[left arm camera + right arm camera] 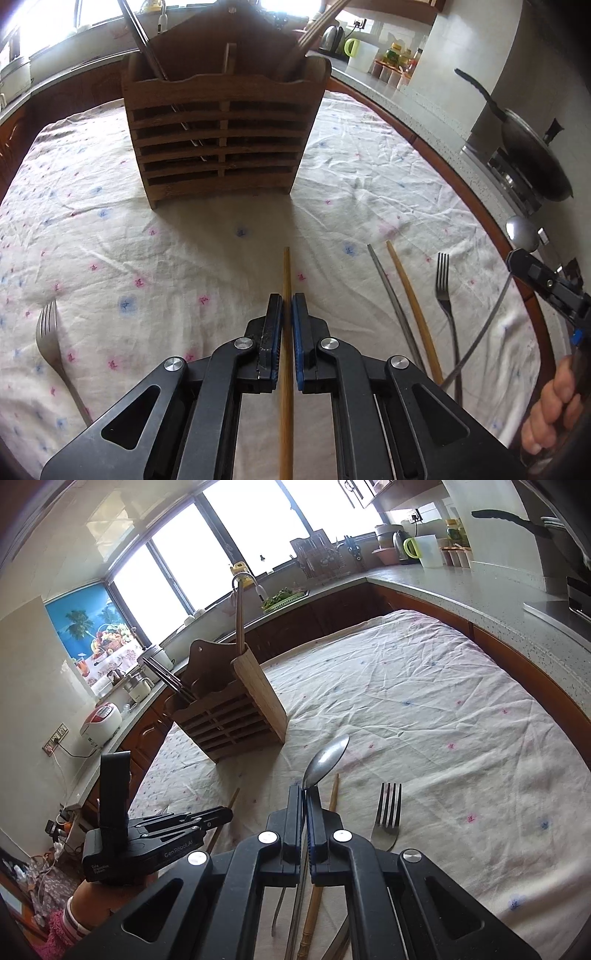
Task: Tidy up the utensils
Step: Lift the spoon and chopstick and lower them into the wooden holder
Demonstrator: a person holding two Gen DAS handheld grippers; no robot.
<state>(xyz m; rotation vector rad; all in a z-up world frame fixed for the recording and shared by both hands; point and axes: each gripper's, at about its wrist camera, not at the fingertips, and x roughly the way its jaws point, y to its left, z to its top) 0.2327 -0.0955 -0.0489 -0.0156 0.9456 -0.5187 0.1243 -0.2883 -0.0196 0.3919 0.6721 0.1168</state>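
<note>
Pick-up stage. Left gripper (287, 302), jaws narrowed on a wooden chopstick (286, 273) near the tablecloth (110, 240); right gripper (306, 794) clamps a steel spoon (325, 760) (raised). Next, probably: carry each to the wooden utensil holder (221, 147), standing ahead.

two forks (445, 295) (51, 339), one spoon (325, 762), one wooden holder (221, 133), two tools (287, 308) (305, 797)
</note>
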